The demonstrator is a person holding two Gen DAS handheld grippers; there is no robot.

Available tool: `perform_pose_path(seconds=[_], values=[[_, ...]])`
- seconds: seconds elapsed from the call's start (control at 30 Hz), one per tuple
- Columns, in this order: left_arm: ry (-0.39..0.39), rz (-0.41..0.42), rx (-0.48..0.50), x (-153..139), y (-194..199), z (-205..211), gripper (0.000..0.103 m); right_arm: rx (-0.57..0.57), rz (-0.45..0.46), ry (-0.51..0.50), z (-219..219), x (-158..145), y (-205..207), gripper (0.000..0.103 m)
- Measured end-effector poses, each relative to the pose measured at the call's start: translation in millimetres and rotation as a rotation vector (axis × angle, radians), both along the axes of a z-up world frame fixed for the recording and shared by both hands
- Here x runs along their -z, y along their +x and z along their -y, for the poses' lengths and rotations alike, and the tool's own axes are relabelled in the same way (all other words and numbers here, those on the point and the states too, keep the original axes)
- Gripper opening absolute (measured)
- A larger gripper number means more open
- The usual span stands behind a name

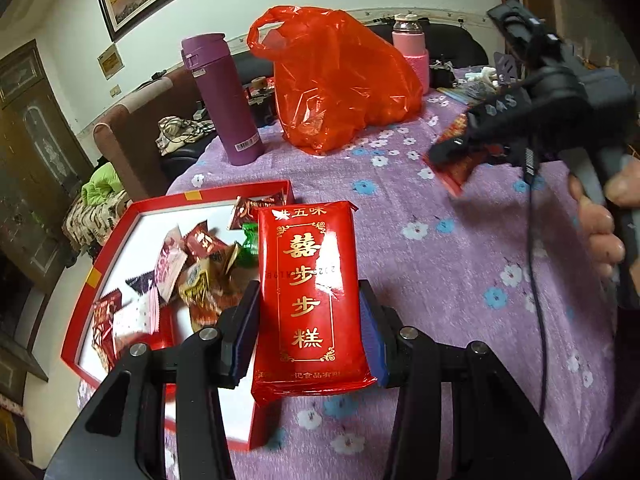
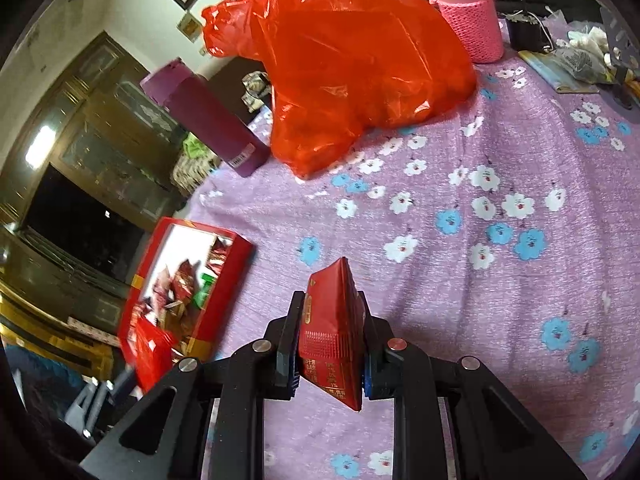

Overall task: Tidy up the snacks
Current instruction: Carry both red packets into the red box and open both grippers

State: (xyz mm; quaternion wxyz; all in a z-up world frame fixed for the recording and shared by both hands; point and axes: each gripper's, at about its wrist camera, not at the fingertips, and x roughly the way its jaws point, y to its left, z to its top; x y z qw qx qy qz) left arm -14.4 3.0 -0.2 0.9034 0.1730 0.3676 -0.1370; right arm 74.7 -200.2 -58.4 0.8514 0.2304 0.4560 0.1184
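My left gripper (image 1: 310, 304) is shut on a large red snack pack with gold characters (image 1: 310, 280), held flat at the right edge of a red box (image 1: 76, 320) that holds several wrapped candies (image 1: 192, 272). My right gripper (image 2: 330, 324) is shut on a smaller red snack packet (image 2: 332, 332), held edge-on above the purple flowered tablecloth (image 2: 460, 280). In the left wrist view the right gripper (image 1: 448, 152) and its red packet (image 1: 456, 172) hang at the right, above the cloth. The red box also shows in the right wrist view (image 2: 224, 280), to the left.
A red plastic bag (image 1: 340, 80) and a purple flask (image 1: 224, 100) stand at the back of the table. A pink-sleeved bottle (image 1: 412, 48) and small clutter (image 2: 580, 60) sit at the back right. A sofa (image 1: 132, 128) lies beyond the table's left edge.
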Motion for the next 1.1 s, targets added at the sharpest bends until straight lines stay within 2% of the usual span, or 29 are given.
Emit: perform_pose_path(seconds=[0.2, 0.33, 0.53, 0.77, 0.9, 1.1], values=[[-0.007, 0.007, 0.030, -4, -24, -15, 0.044, 0.010, 0.016, 0.070, -2, 7, 5, 0.022], [-0.021, 0.028, 0.003, -9, -31, -34, 0.044, 0.018, 0.020, 0.110, -1, 10, 8, 0.022], [-0.038, 0.045, -0.050, -12, -28, -58, 0.044, 0.048, 0.045, 0.128, 6, 9, 6, 0.022], [-0.055, 0.051, -0.036, -11, -25, -60, 0.044, 0.057, 0.051, 0.142, 6, 10, 5, 0.022], [-0.064, 0.064, -0.041, -13, -24, -65, 0.044, 0.059, 0.058, 0.137, 0, 7, 2, 0.022], [-0.096, 0.090, -0.080, -24, -16, -87, 0.045, 0.035, 0.117, 0.172, -24, -10, -7, 0.021]])
